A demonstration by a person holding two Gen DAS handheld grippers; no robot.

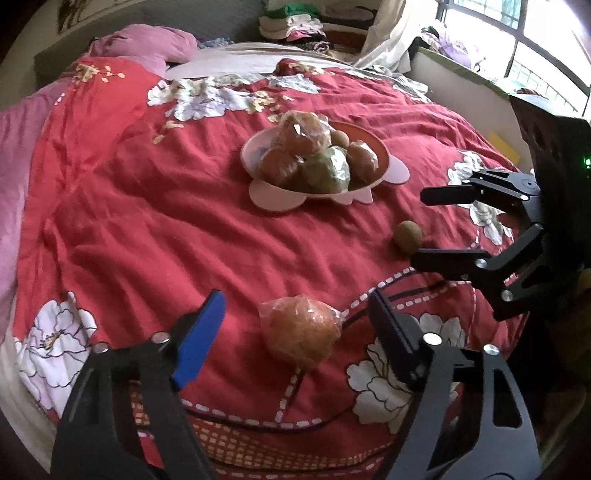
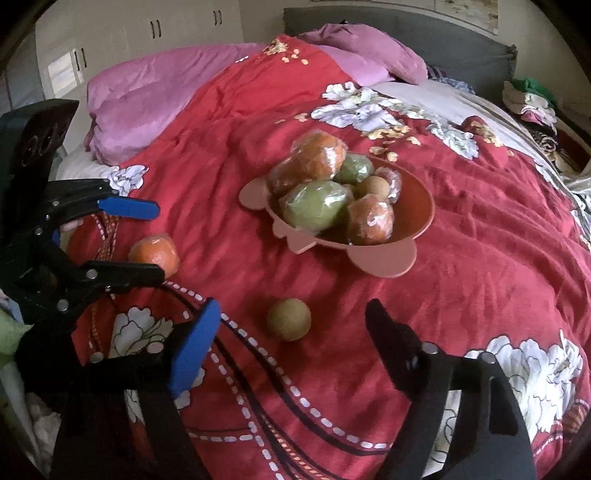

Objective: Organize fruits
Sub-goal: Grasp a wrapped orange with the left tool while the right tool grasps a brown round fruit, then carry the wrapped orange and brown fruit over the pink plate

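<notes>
A pink bowl [image 1: 266,192] [image 2: 417,192] on the red floral quilt holds several plastic-wrapped orange and green fruits. A wrapped orange fruit [image 1: 300,334] [image 2: 155,254] lies loose on the quilt between the open fingers of my left gripper [image 1: 299,314] [image 2: 157,242]. A small round brown fruit [image 1: 407,236] [image 2: 289,319] lies loose between the open fingers of my right gripper [image 2: 291,314] [image 1: 419,225]. Neither gripper touches its fruit.
The red quilt [image 1: 147,221] covers the bed. A pink blanket [image 2: 177,88] is bunched at the far side by the grey headboard [image 2: 461,51]. Folded clothes [image 1: 291,26] are piled beyond the bed. A window [image 1: 535,44] is at the right.
</notes>
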